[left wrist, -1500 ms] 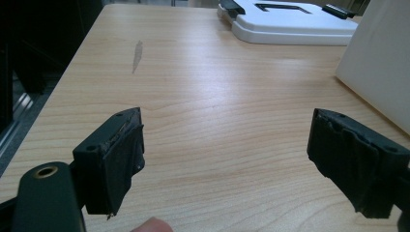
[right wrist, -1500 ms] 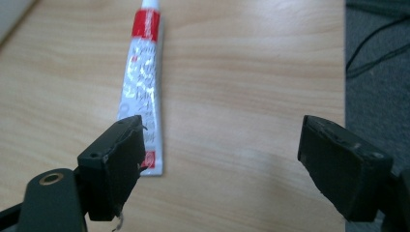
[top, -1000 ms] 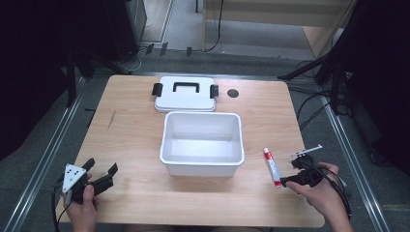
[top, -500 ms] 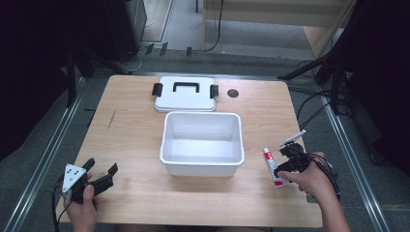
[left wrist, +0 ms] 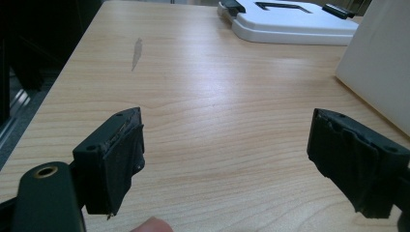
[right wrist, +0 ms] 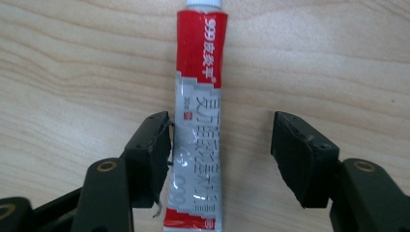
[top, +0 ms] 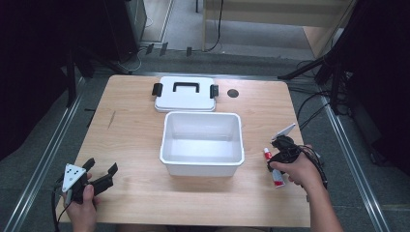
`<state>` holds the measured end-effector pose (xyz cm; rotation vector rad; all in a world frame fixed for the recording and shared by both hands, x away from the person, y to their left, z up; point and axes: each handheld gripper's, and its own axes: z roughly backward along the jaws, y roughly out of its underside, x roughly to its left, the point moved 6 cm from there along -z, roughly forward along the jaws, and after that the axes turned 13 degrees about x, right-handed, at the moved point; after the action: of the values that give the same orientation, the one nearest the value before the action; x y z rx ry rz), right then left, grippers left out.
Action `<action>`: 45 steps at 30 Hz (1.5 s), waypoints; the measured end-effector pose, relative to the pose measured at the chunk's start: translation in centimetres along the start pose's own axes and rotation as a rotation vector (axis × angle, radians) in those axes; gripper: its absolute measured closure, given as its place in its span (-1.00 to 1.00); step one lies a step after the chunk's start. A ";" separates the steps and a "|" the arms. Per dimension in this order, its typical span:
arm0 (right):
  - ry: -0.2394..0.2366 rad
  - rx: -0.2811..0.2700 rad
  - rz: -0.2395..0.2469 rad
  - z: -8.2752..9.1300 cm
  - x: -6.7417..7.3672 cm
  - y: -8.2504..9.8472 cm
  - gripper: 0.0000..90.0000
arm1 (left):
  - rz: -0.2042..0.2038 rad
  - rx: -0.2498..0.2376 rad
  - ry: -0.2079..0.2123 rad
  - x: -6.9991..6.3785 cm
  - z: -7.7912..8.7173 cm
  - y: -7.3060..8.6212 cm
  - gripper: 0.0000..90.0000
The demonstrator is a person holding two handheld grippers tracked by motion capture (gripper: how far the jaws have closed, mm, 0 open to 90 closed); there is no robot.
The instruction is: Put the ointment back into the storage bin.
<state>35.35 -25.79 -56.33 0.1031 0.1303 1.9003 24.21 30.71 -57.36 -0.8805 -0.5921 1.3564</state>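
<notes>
A red and silver tube of ointment [right wrist: 198,121] with a white cap lies flat on the wooden table [top: 135,140], right of the white open box [top: 202,143]. My right gripper [right wrist: 220,157] hangs over it, open, with the tube between its jaws and touching the left one. In the high view the tube [top: 273,170] shows partly under my right gripper [top: 283,147]. My left gripper [left wrist: 227,164] is open over bare wood at the table's front left corner [top: 99,175], holding nothing.
The box's white lid [top: 185,94] with black handle and clips lies flat behind the box. A dark round hole [top: 233,93] sits in the table right of the lid. Table edges drop to grey floor and cables on the right.
My right gripper has moved left and forward from the table's right edge and come down over the tube. The left gripper has stayed put.
</notes>
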 end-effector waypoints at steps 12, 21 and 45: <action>0.018 0.018 -0.002 0.0 0.5 -1.0 0.43 | 0.001 0.000 0.001 0.0 0.0 0.0 -0.69; 0.024 0.021 0.024 0.0 0.7 -1.0 0.57 | 0.002 0.000 0.001 0.0 0.0 0.0 -0.69; 0.007 -0.038 0.077 4.3 1.4 -1.0 0.58 | -0.001 0.001 -0.002 0.0 0.0 0.0 -0.69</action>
<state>36.40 -24.01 -52.25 0.0770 0.0958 1.9795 24.24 30.71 -57.36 -0.8783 -0.5933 1.3571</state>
